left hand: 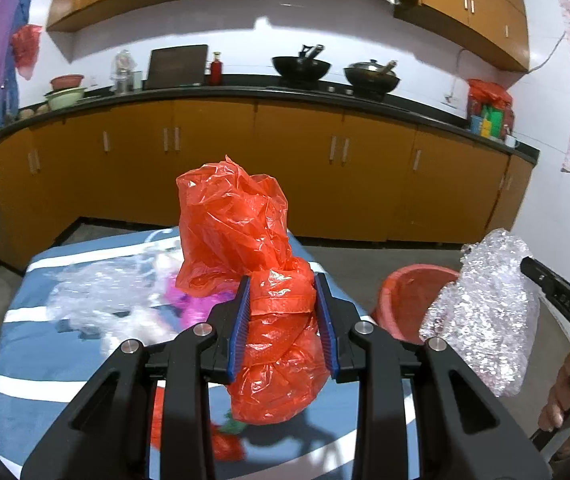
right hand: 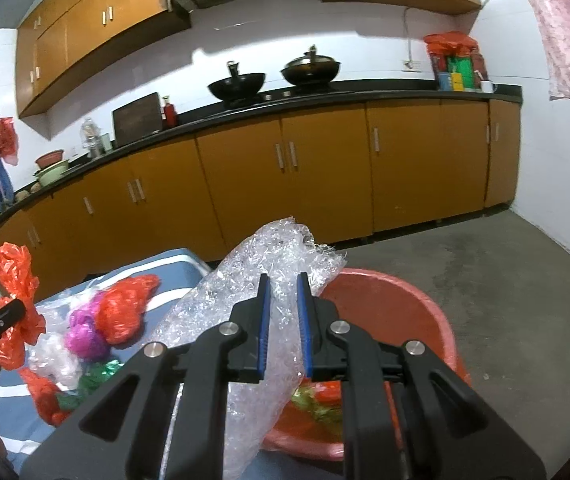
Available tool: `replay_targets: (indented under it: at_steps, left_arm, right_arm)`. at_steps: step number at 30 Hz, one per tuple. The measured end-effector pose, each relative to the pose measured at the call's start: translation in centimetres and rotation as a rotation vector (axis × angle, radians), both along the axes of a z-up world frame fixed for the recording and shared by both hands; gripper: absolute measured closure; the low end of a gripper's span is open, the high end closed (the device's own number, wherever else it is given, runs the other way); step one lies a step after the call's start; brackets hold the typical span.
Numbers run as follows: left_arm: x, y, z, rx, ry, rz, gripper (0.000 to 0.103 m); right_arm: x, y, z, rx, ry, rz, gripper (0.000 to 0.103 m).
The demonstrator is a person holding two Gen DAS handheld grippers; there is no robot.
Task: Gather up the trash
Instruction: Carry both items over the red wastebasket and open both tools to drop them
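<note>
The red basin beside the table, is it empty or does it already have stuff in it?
Not empty. In the right wrist view, the red basin has crumpled red and green wrappers at its bottom, partly hidden behind the gripper.

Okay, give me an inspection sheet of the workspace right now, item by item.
Surface: table under a blue and white striped cloth, partly covered.
Job's things: red plastic bag and bubble wrap, each lifted; red basin beside the table, with a few scraps inside.
Clutter: loose red, purple, green and clear plastic scraps on the cloth.
Grippers: left gripper shut on the red plastic bag; right gripper shut on the bubble wrap, over the basin's near rim.
Cables: one wire on the back wall.
Surroundings: kitchen counter with two woks, orange cabinets, concrete floor.
</note>
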State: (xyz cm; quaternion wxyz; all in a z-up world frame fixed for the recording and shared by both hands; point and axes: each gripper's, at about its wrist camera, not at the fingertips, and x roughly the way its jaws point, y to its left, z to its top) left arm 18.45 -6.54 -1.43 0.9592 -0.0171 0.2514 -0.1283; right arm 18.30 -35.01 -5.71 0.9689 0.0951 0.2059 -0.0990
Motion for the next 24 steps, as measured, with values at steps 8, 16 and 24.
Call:
replay_targets:
  at_steps: [8, 16, 24]
  left_arm:
    - [0.6, -4.4, -0.4, -0.031, 0.019, -0.084, 0.072]
    - [1.2, -9.2, -1.5, -0.015, 0.034, -0.180, 0.072]
    - [1.9, -13.4, -3.1, 0.001, 0.065, -0.262, 0.072]
  right_arm:
    - [-0.1, -3.3, -0.8, -0.028, 0.015, -0.089, 0.089]
    - [0.6, -6.3, -2.4, -0.034, 0.045, -0.169, 0.089]
    - [1.3, -8.1, -3.7, -0.044, 0.063, -0.199, 0.089]
